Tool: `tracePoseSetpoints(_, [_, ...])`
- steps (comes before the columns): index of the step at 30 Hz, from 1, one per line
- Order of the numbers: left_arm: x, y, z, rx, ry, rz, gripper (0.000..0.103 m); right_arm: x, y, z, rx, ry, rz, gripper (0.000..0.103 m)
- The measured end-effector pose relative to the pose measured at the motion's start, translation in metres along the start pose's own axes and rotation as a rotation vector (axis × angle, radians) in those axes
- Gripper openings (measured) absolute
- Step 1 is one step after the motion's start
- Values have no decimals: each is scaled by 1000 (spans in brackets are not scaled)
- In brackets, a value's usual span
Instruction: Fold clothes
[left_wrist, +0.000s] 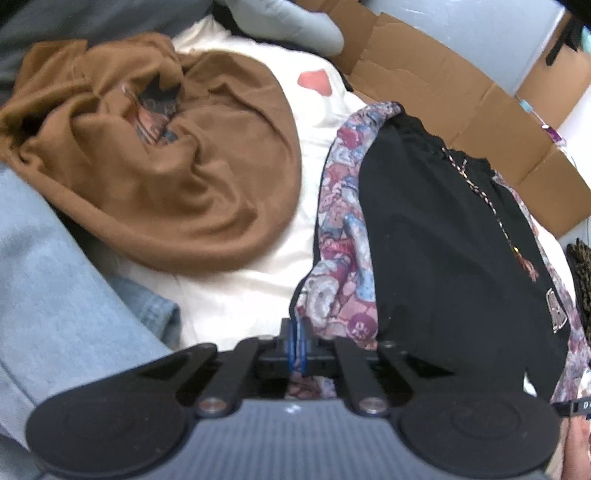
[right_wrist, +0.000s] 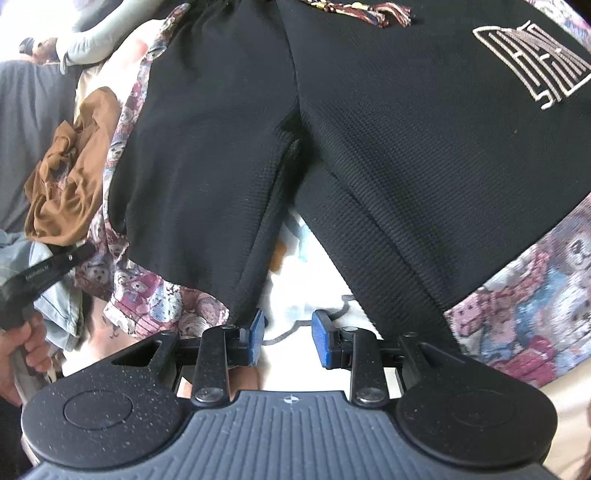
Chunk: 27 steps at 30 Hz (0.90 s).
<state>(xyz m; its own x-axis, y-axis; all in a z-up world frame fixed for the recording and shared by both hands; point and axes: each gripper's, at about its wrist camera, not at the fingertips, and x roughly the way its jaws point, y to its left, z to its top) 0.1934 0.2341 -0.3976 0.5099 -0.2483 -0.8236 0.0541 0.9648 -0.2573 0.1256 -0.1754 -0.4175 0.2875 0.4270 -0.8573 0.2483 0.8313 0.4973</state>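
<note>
Black shorts (left_wrist: 443, 240) with teddy-bear patterned side panels, a braided drawstring and an embroidered logo lie spread on a white cloth. In the left wrist view my left gripper (left_wrist: 297, 343) has its blue pads pressed together on the patterned hem at the left leg's corner. In the right wrist view the shorts (right_wrist: 406, 147) fill the upper frame. My right gripper (right_wrist: 288, 332) stands open just below the crotch, between the two leg hems, with only white cloth between its pads. The left gripper (right_wrist: 48, 269) shows at the far left, held by a hand (right_wrist: 22, 350).
A crumpled brown garment (left_wrist: 177, 166) lies left of the shorts on the white cloth with a red heart (left_wrist: 314, 81). Light blue denim (left_wrist: 55, 295) lies at the left. Flattened cardboard (left_wrist: 461, 103) lines the far side. A grey garment (right_wrist: 96, 40) lies further back.
</note>
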Motion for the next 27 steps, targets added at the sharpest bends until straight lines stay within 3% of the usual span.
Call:
tracePoseSetpoints(10, [-21,18,8,-36,9,71,3,-4,2,-4,62,-17,111,36])
tracePoseSetpoints(14, [-18,28,6,-28,28,91,3,4,-5,-9,129,-13,156,42])
tracePoseSetpoints(21, [-13,33,7,-16,30,95,3,34,-8,-26,242,32,216,42])
tracePoseSetpoints(23, [-15,34,7,-22,29,86,3,35,-5,-27,230,45,218,33])
tracePoseSetpoints(24, [-16,34,7,-25,29,81,3,33,-3,-26,213,51,212,0])
tracePoseSetpoints(27, [-21,35,10,-40,27,56,3,28,3,-25,163,71,195,0])
